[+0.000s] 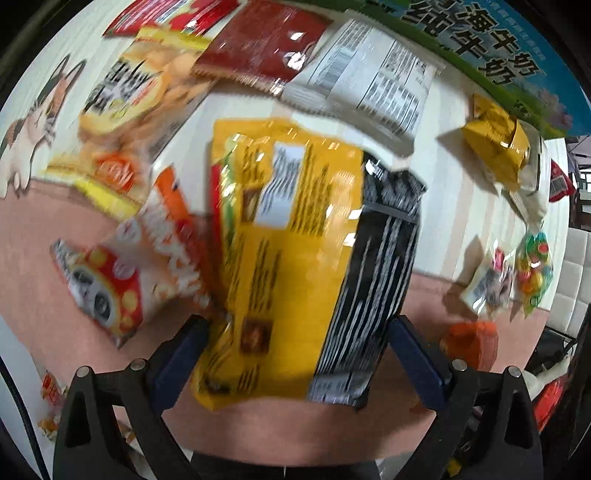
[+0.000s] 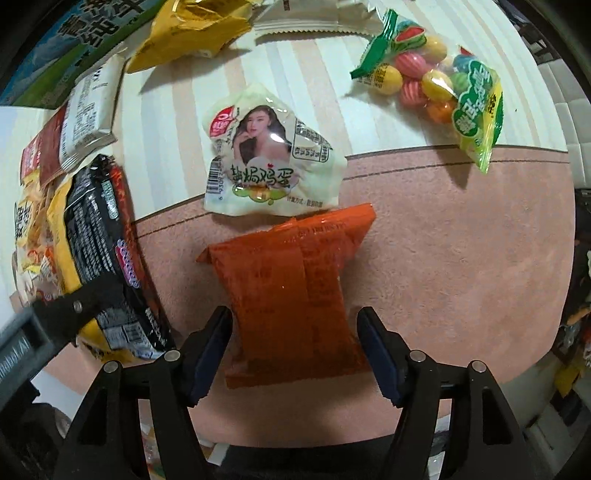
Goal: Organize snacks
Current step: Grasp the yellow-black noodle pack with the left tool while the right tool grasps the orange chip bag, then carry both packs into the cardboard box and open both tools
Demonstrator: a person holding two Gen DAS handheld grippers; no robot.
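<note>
In the left wrist view my left gripper (image 1: 295, 354) is open, its jaws on either side of a yellow and black snack packet (image 1: 306, 258) that lies on the table; the view is blurred. The same packet shows at the left of the right wrist view (image 2: 96, 258). My right gripper (image 2: 293, 350) is open, its blue pads (image 2: 380, 362) flanking an orange packet (image 2: 295, 295) that lies flat on the pink mat, with a small gap each side. A white egg snack packet (image 2: 269, 162) lies just beyond it.
A bag of coloured candy balls (image 2: 439, 85) lies far right. A crumpled yellow bag (image 2: 192, 33) and a blue-green milk carton box (image 1: 498, 55) sit at the back. Red, white and orange-yellow packets (image 1: 129, 110) crowd the left. The table edge runs along the right.
</note>
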